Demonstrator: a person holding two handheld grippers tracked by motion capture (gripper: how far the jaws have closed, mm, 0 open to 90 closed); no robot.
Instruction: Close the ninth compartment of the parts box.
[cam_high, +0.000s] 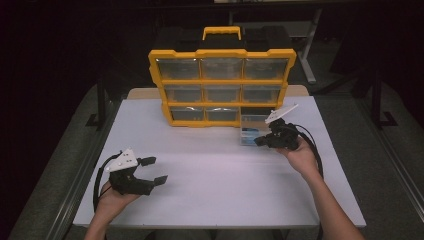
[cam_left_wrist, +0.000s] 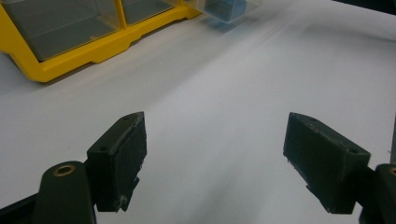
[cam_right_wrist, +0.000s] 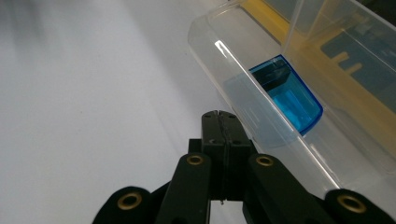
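Right gripper view: right tongs (cam_right_wrist: 223, 128) clenched empty beside the clear drawer (cam_right_wrist: 261, 93) at 2 o'clock, could nudge it sideways; left tongs (cam_left_wrist: 215, 163) released.

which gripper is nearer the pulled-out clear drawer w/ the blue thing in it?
Right. The right gripper sits shut at the clear drawer, right at its front wall. The left gripper is open, far across the table near the person's edge.
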